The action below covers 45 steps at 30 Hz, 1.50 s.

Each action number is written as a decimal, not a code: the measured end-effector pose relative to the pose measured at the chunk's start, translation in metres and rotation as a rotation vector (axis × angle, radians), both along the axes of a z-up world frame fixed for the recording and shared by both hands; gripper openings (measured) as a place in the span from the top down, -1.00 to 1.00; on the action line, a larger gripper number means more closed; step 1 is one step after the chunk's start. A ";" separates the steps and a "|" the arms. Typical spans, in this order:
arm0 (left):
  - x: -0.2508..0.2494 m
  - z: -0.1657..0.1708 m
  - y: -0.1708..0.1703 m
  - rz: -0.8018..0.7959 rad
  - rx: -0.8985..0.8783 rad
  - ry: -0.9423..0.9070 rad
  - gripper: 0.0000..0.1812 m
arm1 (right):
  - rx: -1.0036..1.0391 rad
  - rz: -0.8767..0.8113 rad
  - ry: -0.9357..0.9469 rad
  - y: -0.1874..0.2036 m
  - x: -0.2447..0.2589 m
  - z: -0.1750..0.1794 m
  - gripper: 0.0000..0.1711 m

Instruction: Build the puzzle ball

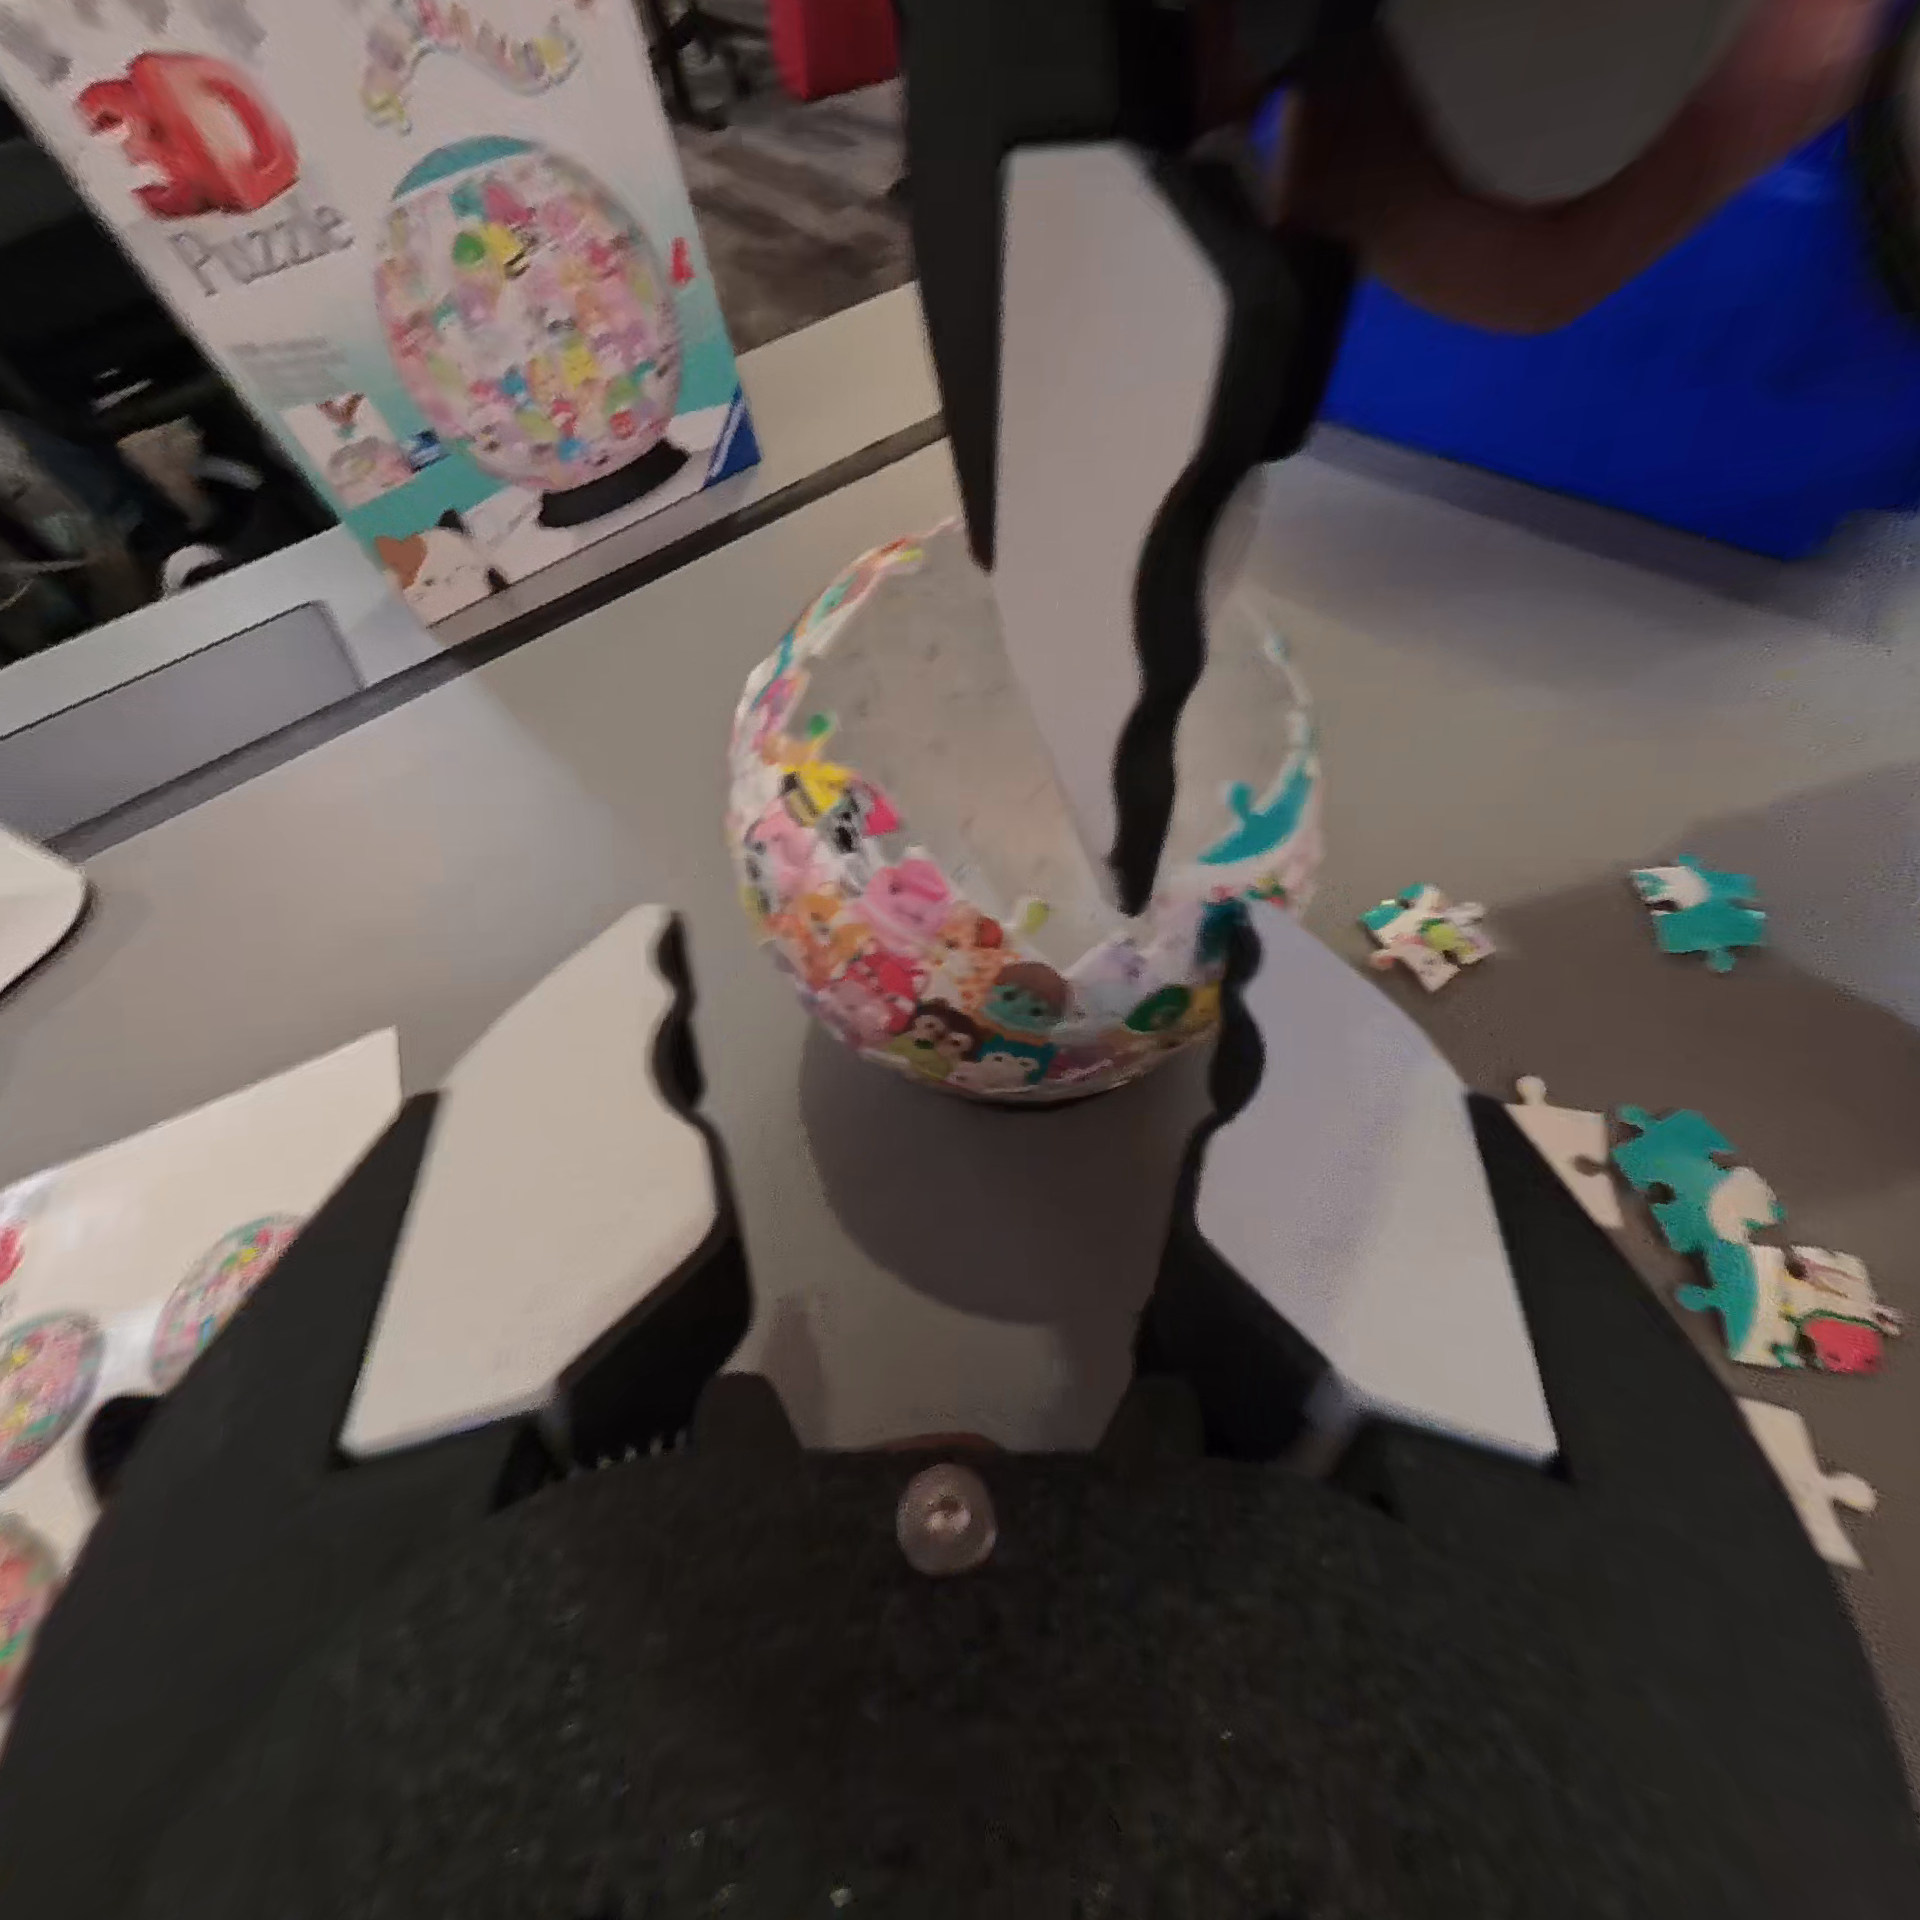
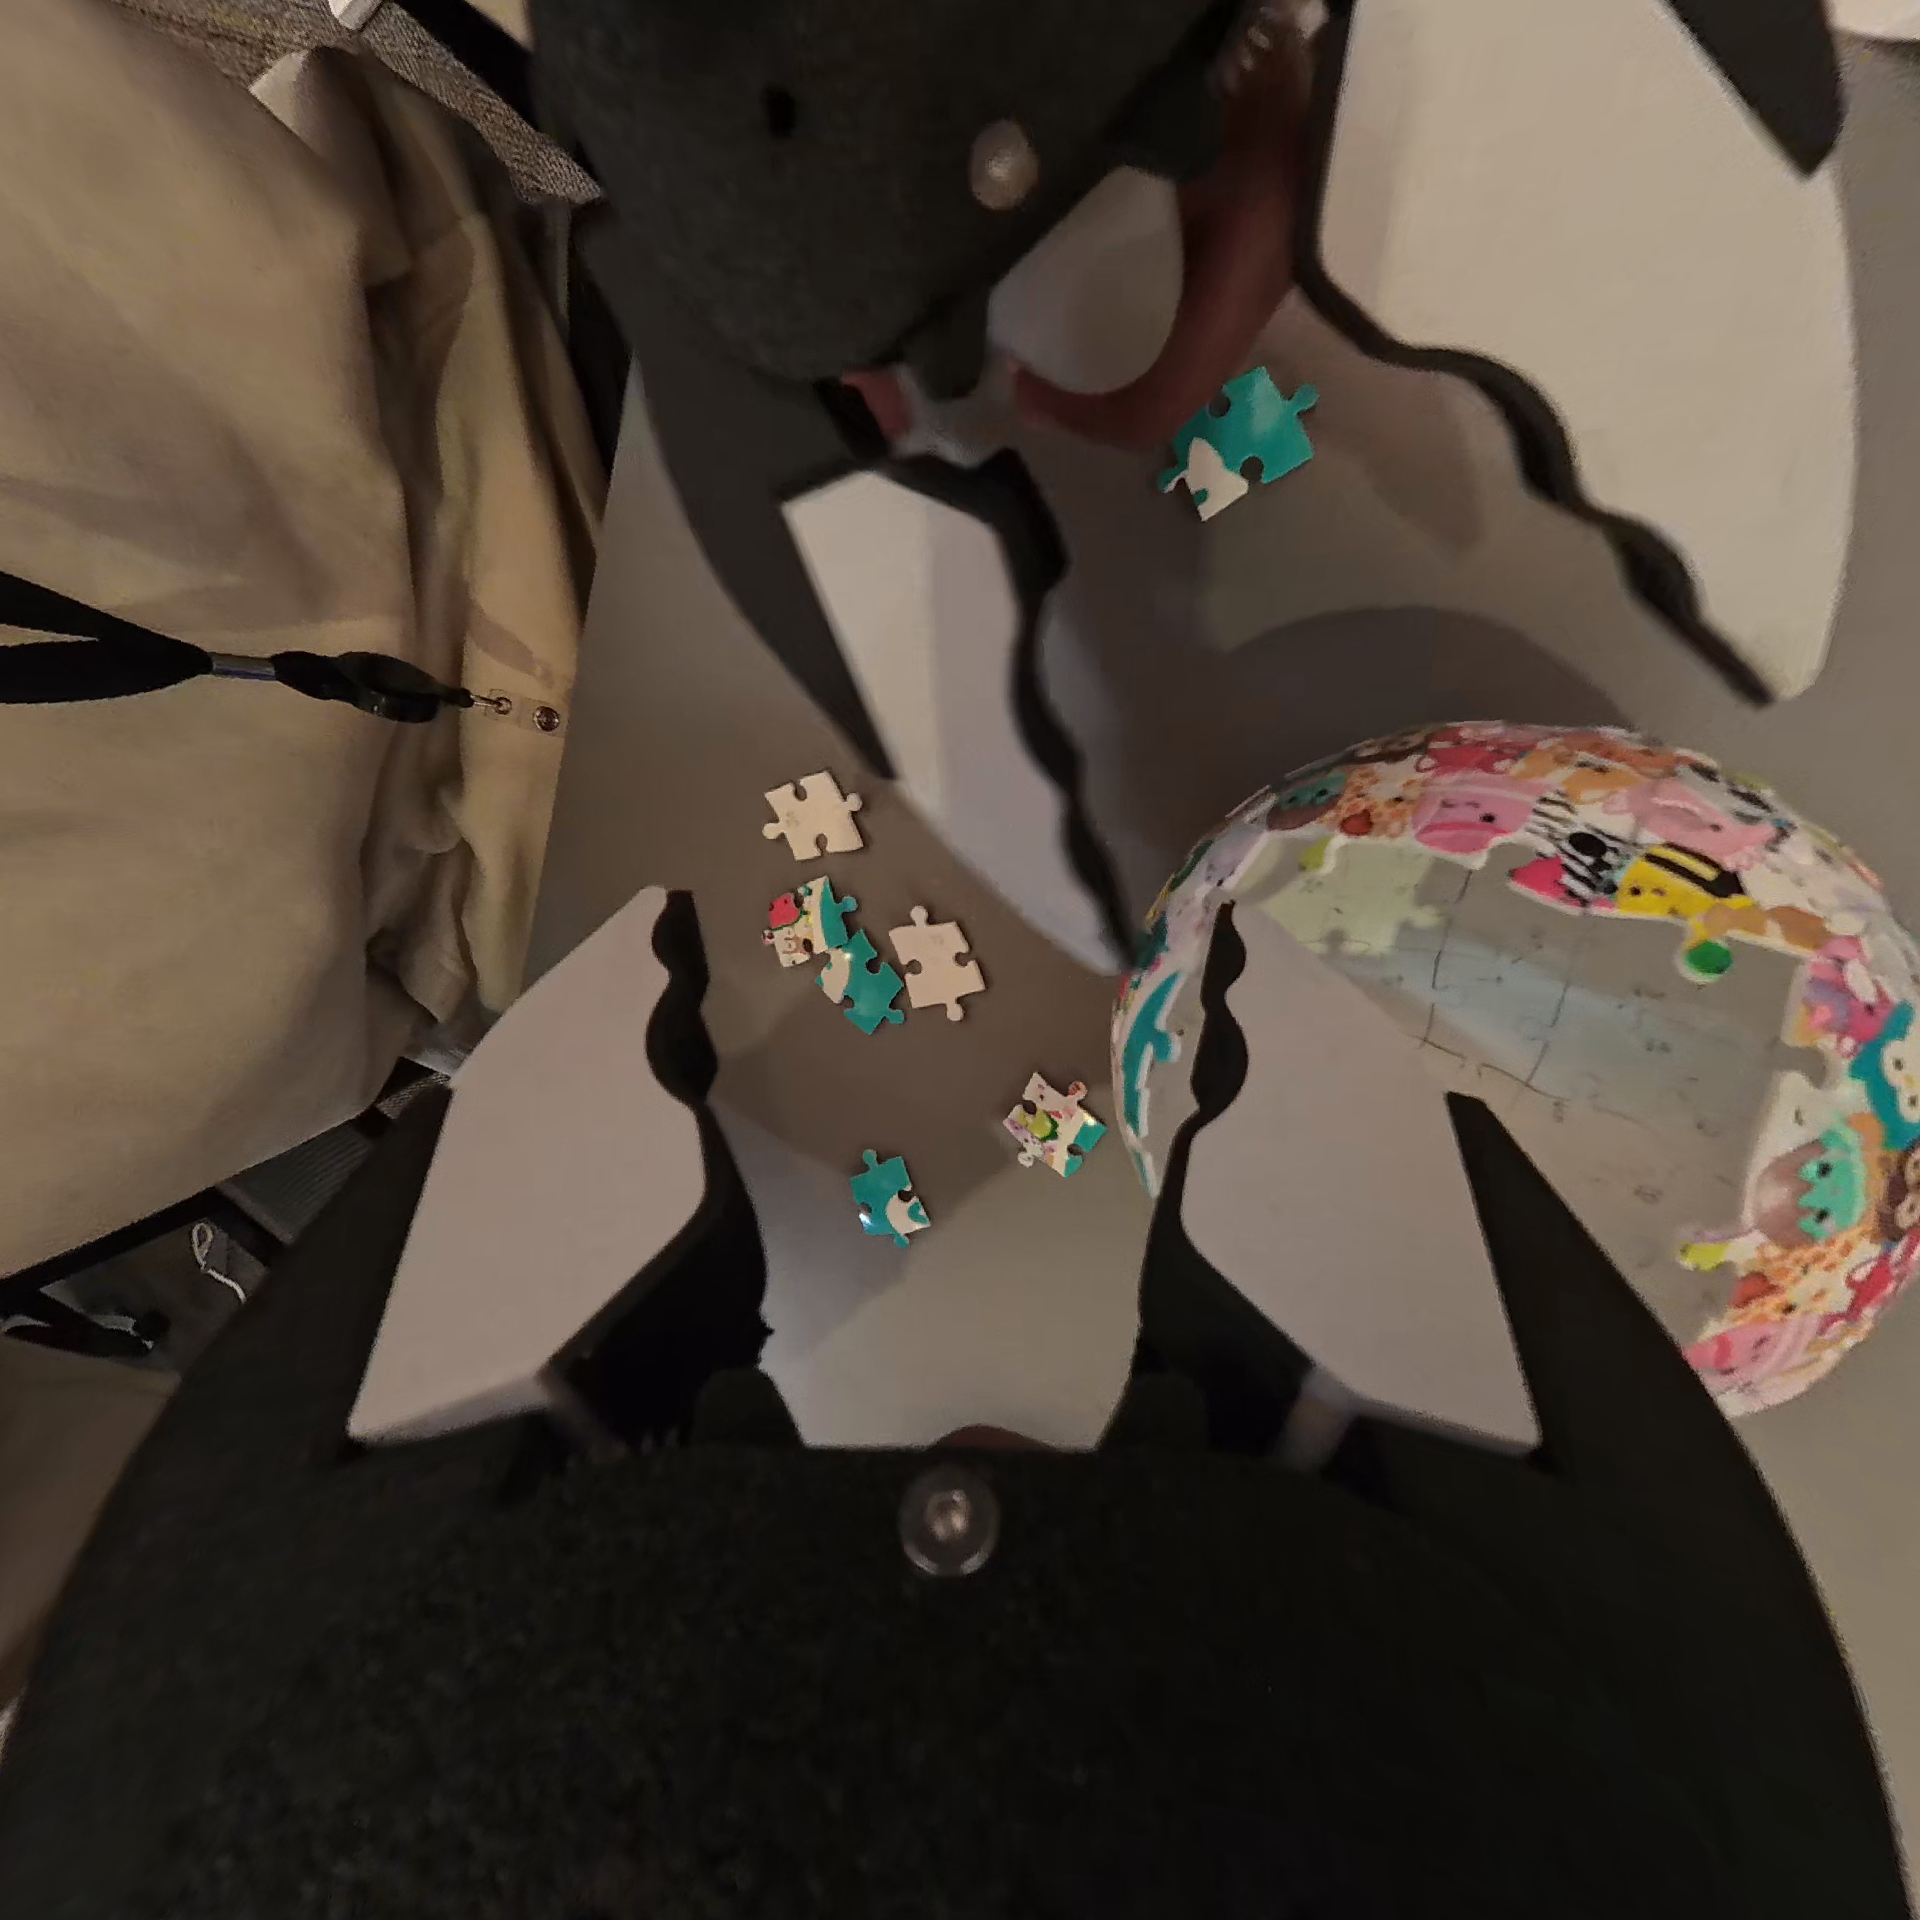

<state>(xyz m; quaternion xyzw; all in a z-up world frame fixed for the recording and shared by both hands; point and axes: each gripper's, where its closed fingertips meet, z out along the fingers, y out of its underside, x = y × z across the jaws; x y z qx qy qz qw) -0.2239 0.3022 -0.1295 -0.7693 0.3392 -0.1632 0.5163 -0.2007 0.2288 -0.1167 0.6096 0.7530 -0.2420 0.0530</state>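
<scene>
We've got the ball (image 1: 977, 883) part-built, an open shell sitting on the table (image 1: 416, 883) w/ its gap facing up and toward the right claw, prob. so the rim stays reachable for the next piece. In the left wrist view it's at 12 o'clock just past our left claw (image 1: 956, 956), which is spread wide, nothing in it; its right finger touches or nearly touches the shell at ~1 o'clock, likely to steady it, can't tell which. Right claw (image 2: 951, 956) is also spread and empty; in the left view it comes down from 12 o'clock w/ one finger dipping inside the shell, the other outside, so it straddles the wall w/o pinching. Loose pieces (image 2: 873, 966) lie flat at 12 o'clock betw. the right claw's fingers, some face-down white, some teal; one teal piece (image 2: 1242, 442) sits apart at 1 o'clock. Box (image 1: 416, 291) stands upright at 10 o'clock in the left view, picture side toward us, we'd guess for ref. Next we'd judge: pick a piece, match the rim.
</scene>
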 end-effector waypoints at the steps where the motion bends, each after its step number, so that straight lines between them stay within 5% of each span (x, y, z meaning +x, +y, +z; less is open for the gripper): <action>1: -0.003 -0.003 0.002 0.017 -0.017 0.012 -0.10 | 0.003 0.002 0.000 0.000 0.000 0.000 -0.06; 8: -0.014 0.003 -0.004 -0.005 0.002 -0.024 -0.06 | 0.057 -0.028 0.032 0.009 0.004 0.005 -0.08; 14: -0.032 -0.011 -0.012 -0.161 -0.200 -0.124 -0.14 | 0.259 -0.318 0.380 0.037 0.038 0.046 -0.02; 21: -0.002 -0.032 -0.013 -0.325 -0.341 -0.131 -0.20 | 0.176 -0.768 0.486 0.055 0.066 -0.042 -0.22; 25: 0.006 -0.042 -0.017 -0.321 -0.349 -0.098 -0.21 | 0.145 -0.866 0.577 0.068 0.044 -0.053 -0.35; 30: 0.011 -0.046 -0.022 -0.300 -0.334 -0.060 -0.25 | 0.117 -0.874 0.598 0.070 0.028 -0.059 -0.54; 39: 0.017 -0.051 -0.041 -0.321 -0.331 -0.023 -0.16 | 0.129 -0.760 0.634 0.088 0.033 -0.061 -0.43; 45: 0.006 -0.050 -0.013 -0.248 -0.341 -0.047 -0.23 | 0.091 -0.664 0.617 0.084 0.041 -0.064 -0.40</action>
